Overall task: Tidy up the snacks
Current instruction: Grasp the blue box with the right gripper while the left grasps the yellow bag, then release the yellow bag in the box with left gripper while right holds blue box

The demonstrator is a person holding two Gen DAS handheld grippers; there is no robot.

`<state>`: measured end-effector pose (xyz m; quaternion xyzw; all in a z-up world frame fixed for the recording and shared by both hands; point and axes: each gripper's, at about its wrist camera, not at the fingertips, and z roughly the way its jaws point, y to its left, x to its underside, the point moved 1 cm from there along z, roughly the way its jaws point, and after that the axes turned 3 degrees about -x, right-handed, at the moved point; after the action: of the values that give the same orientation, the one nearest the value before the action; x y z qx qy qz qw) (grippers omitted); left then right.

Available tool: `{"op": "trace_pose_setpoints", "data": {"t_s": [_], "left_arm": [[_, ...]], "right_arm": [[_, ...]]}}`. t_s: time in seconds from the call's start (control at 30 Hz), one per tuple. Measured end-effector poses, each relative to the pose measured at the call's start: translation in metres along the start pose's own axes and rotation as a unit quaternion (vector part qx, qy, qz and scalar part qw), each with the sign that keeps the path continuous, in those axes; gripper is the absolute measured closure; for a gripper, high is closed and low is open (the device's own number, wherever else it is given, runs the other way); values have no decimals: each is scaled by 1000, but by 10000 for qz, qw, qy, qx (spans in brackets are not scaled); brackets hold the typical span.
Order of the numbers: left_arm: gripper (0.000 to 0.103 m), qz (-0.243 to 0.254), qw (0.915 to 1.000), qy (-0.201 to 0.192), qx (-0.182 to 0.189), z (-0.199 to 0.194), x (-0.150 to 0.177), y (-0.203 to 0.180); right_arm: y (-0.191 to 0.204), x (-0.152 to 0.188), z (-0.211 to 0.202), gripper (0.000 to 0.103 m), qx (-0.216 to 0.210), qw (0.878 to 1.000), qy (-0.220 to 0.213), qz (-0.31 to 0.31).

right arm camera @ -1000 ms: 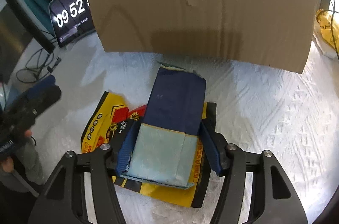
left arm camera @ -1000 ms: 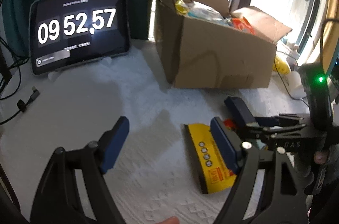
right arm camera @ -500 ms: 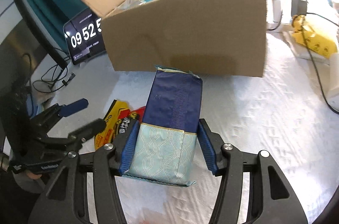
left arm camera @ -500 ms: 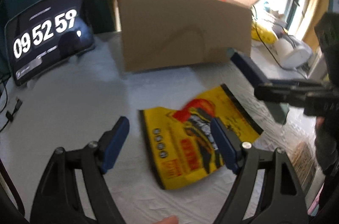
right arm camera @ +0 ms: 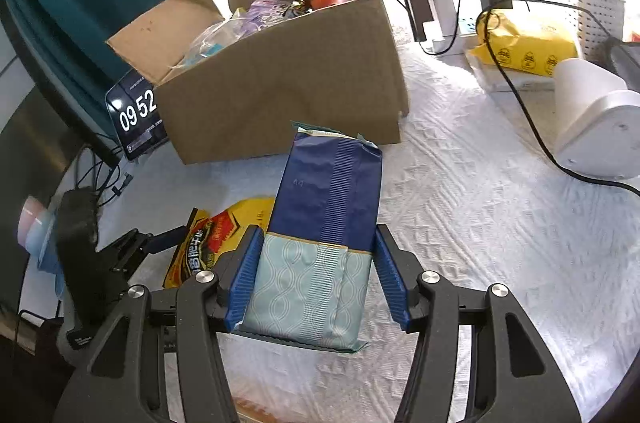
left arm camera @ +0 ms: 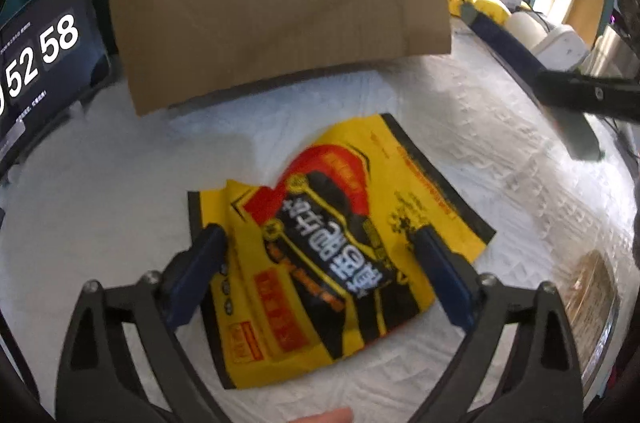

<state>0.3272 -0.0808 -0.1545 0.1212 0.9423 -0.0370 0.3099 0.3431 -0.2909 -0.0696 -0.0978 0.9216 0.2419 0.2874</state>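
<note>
A: So, where is each snack?

B: The right gripper [right arm camera: 316, 279] is clamped on the blue packet [right arm camera: 320, 223], held up in front of the cardboard box [right arm camera: 288, 95].

A: And the other?

B: The left gripper [left arm camera: 320, 273] is spread wide astride the yellow snack bag [left arm camera: 336, 247], which lies flat on the white cloth [left arm camera: 120, 183].

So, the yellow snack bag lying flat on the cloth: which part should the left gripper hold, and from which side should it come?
The yellow snack bag lies flat and slightly puffed on the white cloth. Probably best to come from above and pinch across its narrow width near the near end, where the open left gripper already straddles it. The flat sealed edges offer little to grab.
</note>
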Motion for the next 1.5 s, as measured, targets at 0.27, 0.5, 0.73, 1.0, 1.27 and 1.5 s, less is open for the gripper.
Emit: {"op": "trace_pose_setpoints", "data": {"t_s": [0.27, 0.5, 0.73, 1.0, 1.27, 1.5], "left_arm": [[39, -14, 9999, -136, 98, -10, 7, 6], [42, -230, 9984, -208, 482, -30, 15, 13], [42, -489, 9956, -462, 658, -58, 11, 25], [42, -519, 9933, -885, 527, -90, -6, 37], [42, -579, 9895, -1279, 340, -113, -40, 53], [42, -539, 9853, -1619, 132, -129, -78, 61]], "right_arm": [[1, 2, -11, 44, -83, 9999, -117, -20], [10, 3, -21, 44, -35, 9998, -194, -88], [28, -4, -34, 44, -8, 9991, -338, -253], [42, -17, -45, 44, 7, 9977, -523, -423], [43, -40, -55, 44, -50, 9956, -772, -522], [35, -61, -58, 44, -103, 9938, -940, -578]]}}
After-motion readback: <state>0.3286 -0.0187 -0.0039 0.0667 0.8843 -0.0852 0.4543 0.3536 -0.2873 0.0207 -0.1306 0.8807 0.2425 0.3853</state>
